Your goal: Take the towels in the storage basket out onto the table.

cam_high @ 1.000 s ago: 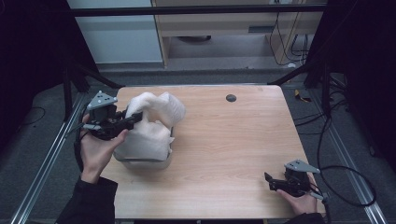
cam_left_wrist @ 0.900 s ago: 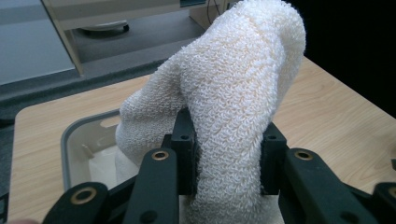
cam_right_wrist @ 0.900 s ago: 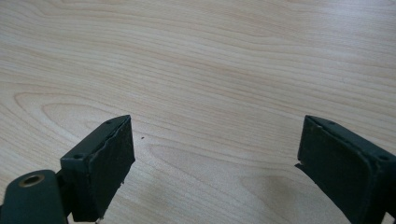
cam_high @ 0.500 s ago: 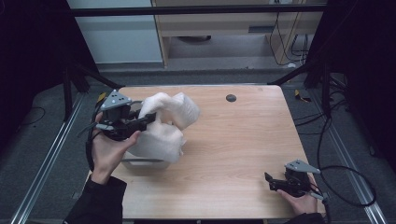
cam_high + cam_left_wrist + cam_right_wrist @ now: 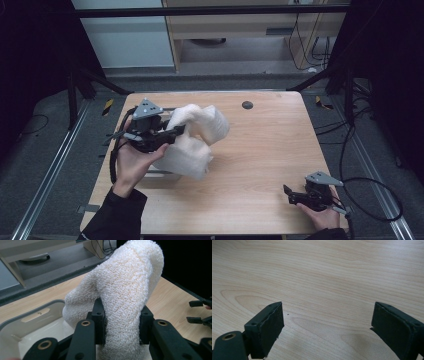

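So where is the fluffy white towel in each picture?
High view: the white towel is at the table's left, held up by the left gripper.
Left gripper view: it fills the middle, pinched between the black jaws, above a pale tub.
Right gripper view: the wooden table lies between that gripper's open jaws, no towel there.
Shared landmark: the wooden table, seen in all three.
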